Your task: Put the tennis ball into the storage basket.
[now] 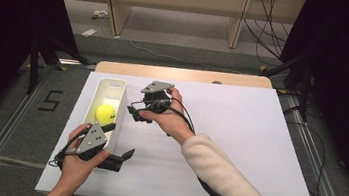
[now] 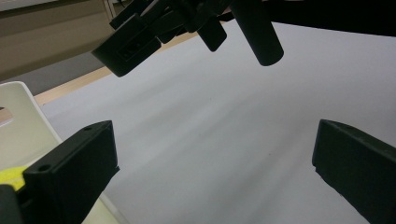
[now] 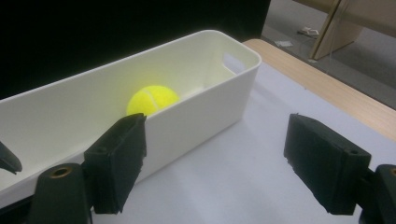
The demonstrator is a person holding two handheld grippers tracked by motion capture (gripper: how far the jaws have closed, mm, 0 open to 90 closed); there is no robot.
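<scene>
A yellow tennis ball lies inside a long white bin on the left of the white table sheet. My right gripper stands open just right of the bin's long wall, pointing at it, with nothing between its jaws. In the right gripper view the ball shows over the bin wall, beyond my open right gripper. My left gripper is open at the bin's near end, one jaw over the rim. In the left gripper view the left gripper spans bare sheet, with the right gripper above.
The sheet covers a wooden table whose far edge shows as a bare strip. Cables trail from both grippers toward the near edge. Grey floor, metal rails and wooden furniture legs lie beyond the table.
</scene>
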